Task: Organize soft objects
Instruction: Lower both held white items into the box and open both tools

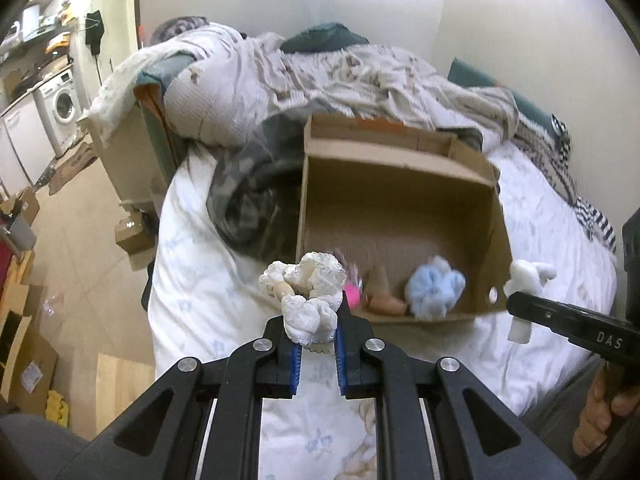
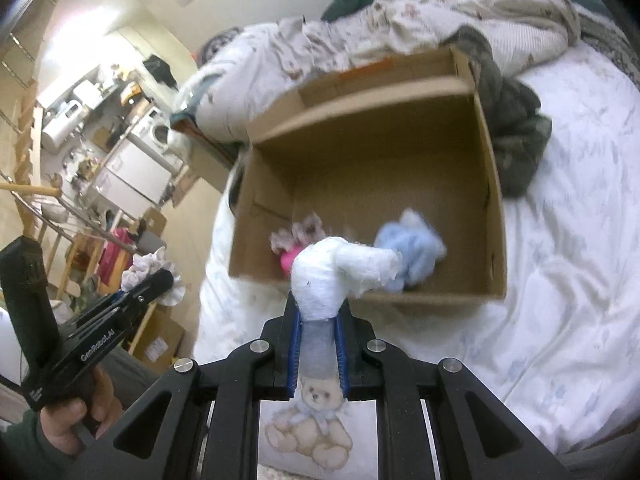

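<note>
Already your box holds some toys; your left gripper clamps the lacy white toy, your right gripper the white plush, both unboxed.

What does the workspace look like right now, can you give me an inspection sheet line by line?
Surface: bed with white floral-print duvet.
Job's things: open brown cardboard box on the bed, holding a fluffy light-blue soft toy, a bright pink item and a tan item.
Clutter: crumpled beige blankets behind the box, dark grey-green cloth beside it.
Grippers: left tool shut on a frilly white lace fabric piece; right tool shut on a white plush toy; both near the box's front edge.
Cables: nothing seen.
Surroundings: white washing machine, cardboard boxes on the floor.
</note>
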`<state>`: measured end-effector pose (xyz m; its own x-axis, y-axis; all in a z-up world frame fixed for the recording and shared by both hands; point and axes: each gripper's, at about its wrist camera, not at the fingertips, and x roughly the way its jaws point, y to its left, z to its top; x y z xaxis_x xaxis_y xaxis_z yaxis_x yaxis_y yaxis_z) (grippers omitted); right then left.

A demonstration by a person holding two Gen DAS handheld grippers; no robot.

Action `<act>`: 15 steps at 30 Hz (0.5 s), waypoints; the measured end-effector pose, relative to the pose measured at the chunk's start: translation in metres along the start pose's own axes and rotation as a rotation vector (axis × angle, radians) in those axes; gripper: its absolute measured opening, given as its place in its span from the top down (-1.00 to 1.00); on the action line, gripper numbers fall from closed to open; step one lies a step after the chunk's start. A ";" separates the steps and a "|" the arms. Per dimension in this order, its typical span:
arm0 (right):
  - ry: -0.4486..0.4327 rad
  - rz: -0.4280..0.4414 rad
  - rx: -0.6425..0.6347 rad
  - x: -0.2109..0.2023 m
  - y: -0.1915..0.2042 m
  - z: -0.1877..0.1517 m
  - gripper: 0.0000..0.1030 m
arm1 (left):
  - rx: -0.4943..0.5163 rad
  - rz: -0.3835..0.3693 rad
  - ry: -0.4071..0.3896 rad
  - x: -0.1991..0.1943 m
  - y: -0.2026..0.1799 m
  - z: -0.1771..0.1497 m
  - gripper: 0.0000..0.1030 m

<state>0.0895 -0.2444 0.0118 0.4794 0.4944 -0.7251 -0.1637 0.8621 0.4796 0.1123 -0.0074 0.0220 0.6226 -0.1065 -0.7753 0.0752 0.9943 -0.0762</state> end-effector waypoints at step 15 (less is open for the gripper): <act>-0.107 -0.043 0.052 0.011 -0.031 0.026 0.67 | 0.127 -0.032 -0.102 0.026 -0.026 0.039 0.76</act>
<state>0.1225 -0.2687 0.0023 0.5743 0.4404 -0.6901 -0.0978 0.8738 0.4763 0.1572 -0.0360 0.0287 0.6939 -0.1451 -0.7053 0.1898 0.9817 -0.0152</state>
